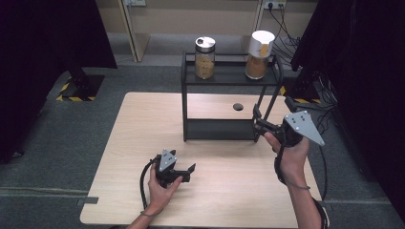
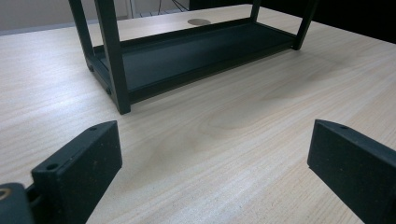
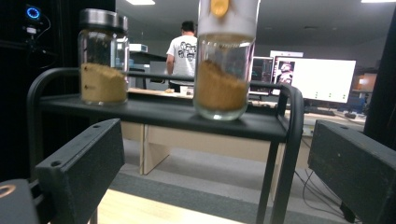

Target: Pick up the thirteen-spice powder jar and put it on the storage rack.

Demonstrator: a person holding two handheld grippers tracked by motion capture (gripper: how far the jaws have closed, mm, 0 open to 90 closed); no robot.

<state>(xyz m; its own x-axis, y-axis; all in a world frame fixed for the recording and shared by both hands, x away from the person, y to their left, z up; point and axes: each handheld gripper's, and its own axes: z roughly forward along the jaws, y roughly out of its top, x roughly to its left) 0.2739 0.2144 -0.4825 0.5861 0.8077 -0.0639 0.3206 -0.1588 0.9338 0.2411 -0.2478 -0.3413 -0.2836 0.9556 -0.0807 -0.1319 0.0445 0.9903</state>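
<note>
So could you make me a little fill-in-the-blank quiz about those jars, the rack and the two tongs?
1. Both jars stand on the ____ shelf of the black rack.
2. The jar with the silver lid stands to the ____ of the jar with the white lid in the high view.
3. The left tongs and right tongs both have their jaws ____.

Missing words: top; left; open
</note>
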